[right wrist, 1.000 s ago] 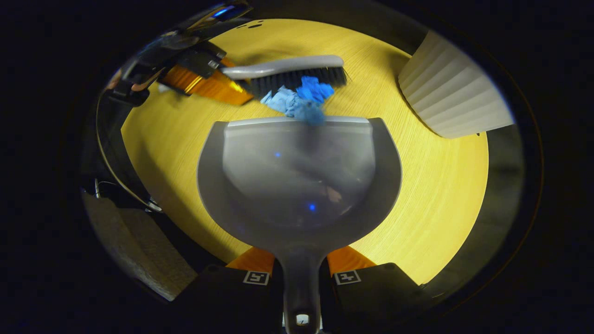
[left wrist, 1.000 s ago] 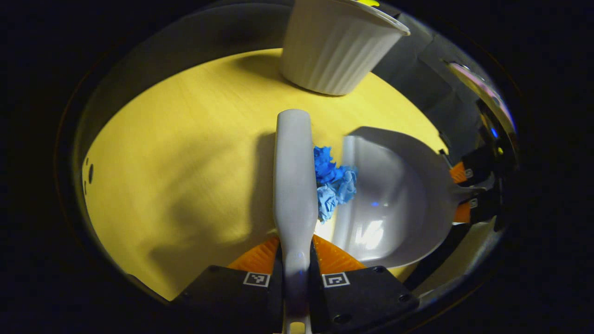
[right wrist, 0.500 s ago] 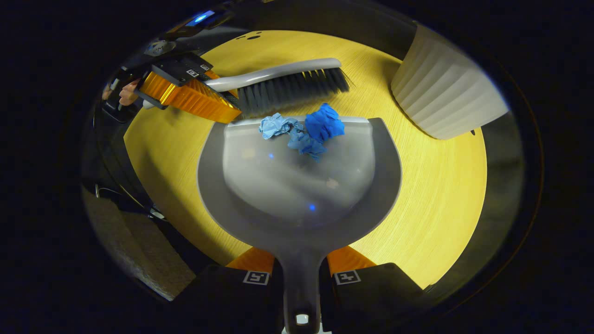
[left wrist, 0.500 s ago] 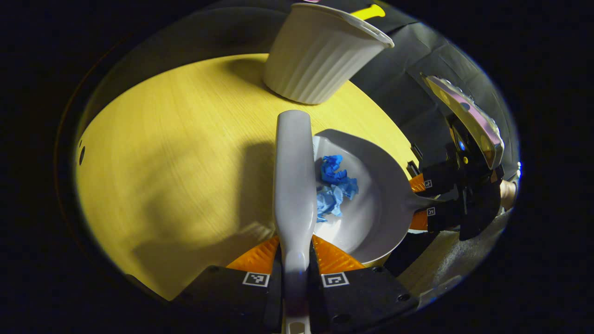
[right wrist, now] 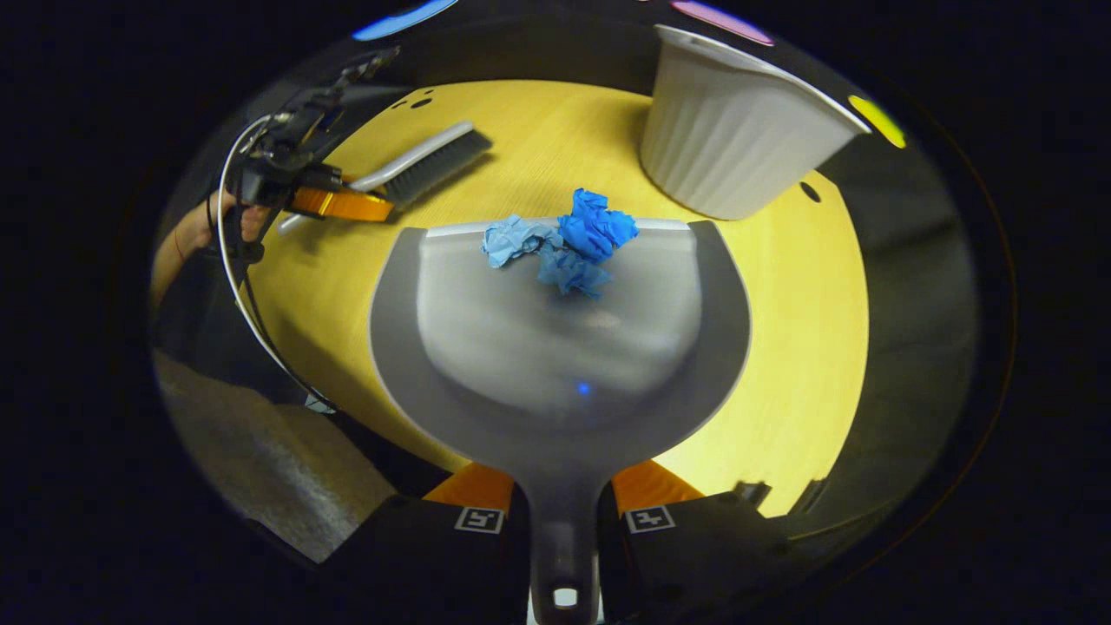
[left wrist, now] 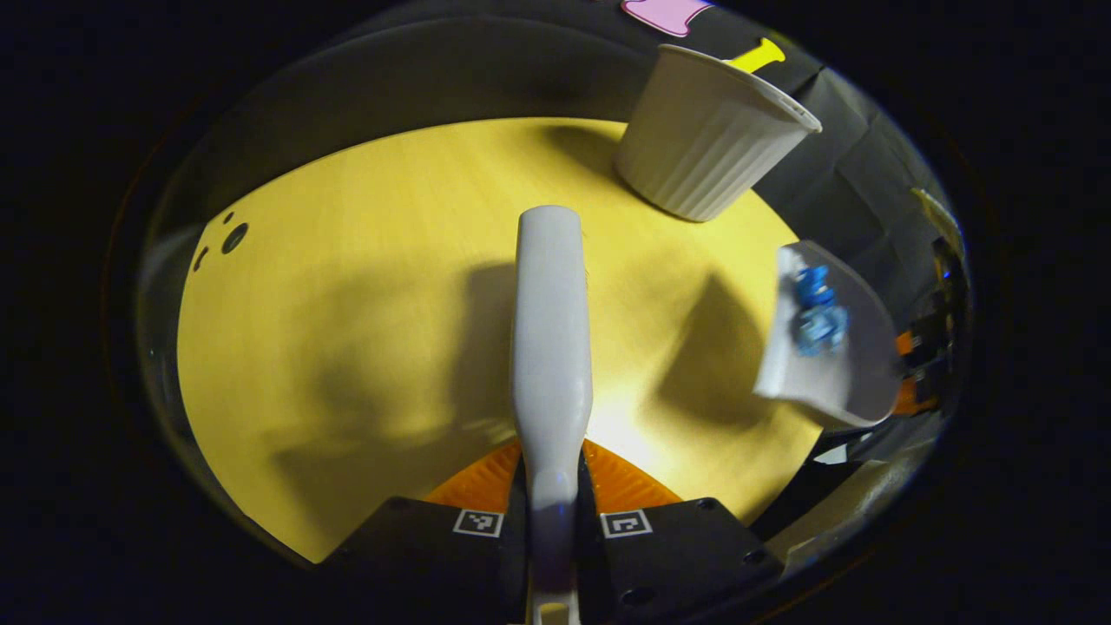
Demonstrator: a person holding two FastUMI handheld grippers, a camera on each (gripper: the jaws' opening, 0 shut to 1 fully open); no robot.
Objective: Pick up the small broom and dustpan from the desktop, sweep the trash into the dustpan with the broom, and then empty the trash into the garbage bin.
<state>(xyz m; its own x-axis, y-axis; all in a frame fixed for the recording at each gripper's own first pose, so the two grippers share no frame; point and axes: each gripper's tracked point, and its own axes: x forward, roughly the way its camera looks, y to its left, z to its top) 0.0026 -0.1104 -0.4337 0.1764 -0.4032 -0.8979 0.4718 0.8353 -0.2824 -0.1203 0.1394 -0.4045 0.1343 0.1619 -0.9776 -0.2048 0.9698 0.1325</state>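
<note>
The yellow table (right wrist: 807,347) carries a white ribbed bin (right wrist: 738,148) at its far edge. Near the bin, the dustpan (right wrist: 555,347) is gripped by its handle in the right tongs (right wrist: 564,512). Farther from the bin, the broom (left wrist: 551,347) is clamped in the left tongs (left wrist: 551,508). Crumpled blue paper (right wrist: 564,243) lies at the dustpan's front lip.

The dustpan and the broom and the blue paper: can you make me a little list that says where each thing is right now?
dustpan: held by its handle in the right gripper, above the table
blue paper: crumpled, lying in the dustpan near its front edge
broom: held by its handle in the left gripper, off to the side of the dustpan
bin: white, ribbed, standing on the table beyond the dustpan
sweeping: done, paper is in the pan
emptying: not yet done
</note>
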